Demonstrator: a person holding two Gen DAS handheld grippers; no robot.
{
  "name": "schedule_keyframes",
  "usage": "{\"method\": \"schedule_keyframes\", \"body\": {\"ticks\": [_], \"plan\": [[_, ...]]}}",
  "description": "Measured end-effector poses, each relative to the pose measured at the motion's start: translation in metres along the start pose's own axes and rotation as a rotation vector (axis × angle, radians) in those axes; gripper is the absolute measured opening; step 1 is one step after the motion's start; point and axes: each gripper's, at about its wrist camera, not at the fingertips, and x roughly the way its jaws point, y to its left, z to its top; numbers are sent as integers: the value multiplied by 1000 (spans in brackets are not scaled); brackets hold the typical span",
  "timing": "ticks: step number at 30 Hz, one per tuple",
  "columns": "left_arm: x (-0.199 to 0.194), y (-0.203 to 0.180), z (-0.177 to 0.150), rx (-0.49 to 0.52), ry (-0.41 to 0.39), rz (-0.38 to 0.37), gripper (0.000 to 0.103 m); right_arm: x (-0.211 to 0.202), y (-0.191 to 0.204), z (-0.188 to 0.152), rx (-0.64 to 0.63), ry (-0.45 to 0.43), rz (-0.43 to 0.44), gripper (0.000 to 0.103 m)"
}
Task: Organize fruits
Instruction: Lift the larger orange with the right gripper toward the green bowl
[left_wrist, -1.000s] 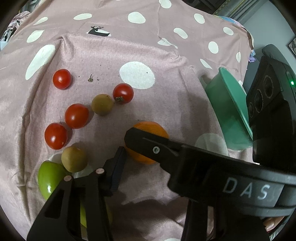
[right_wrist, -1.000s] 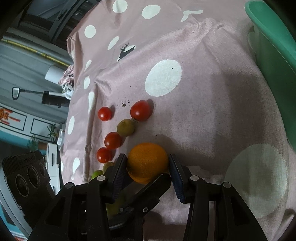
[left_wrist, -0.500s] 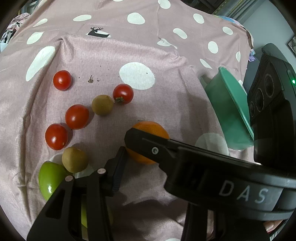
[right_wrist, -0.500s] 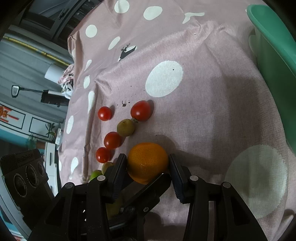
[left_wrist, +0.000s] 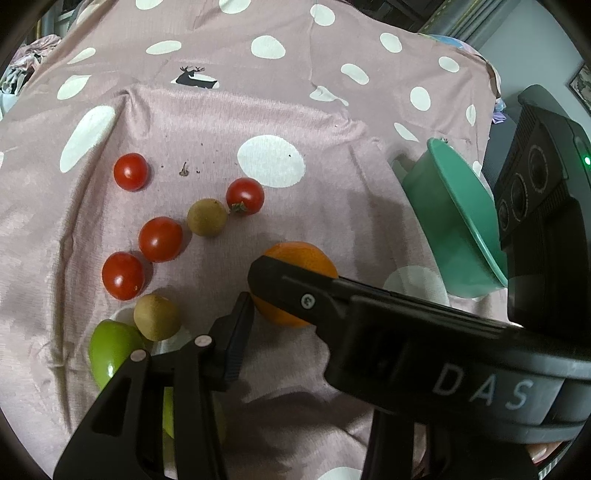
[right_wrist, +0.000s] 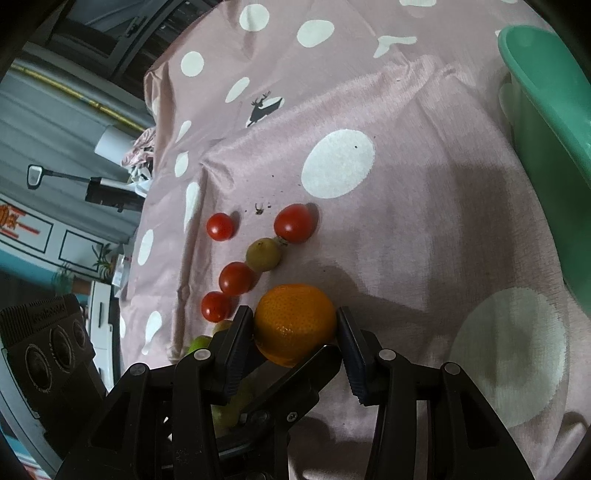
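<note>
Now your right gripper (right_wrist: 295, 328) is clamped on the orange (right_wrist: 293, 321), near the cloth's (right_wrist: 406, 240) middle; lift it toward the green bowl (right_wrist: 546, 96) at the right edge. I cannot tell your left gripper's state.

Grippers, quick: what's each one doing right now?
Right gripper: shut on the orange, fingers against both sides.
Left gripper: cannot tell; only one finger is clearly seen.

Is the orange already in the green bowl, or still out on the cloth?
Out. The orange sits on the spotted cloth, squeezed between the right tool's two fingers. The green bowl stands apart at the right.
</note>
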Motion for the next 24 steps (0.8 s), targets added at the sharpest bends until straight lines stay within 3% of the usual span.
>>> {"method": "schedule_keyframes", "body": {"ticks": [24], "plan": [[-17, -8, 0, 37, -49, -3, 44, -20, 14, -7, -48, -59, -6, 49]]}}
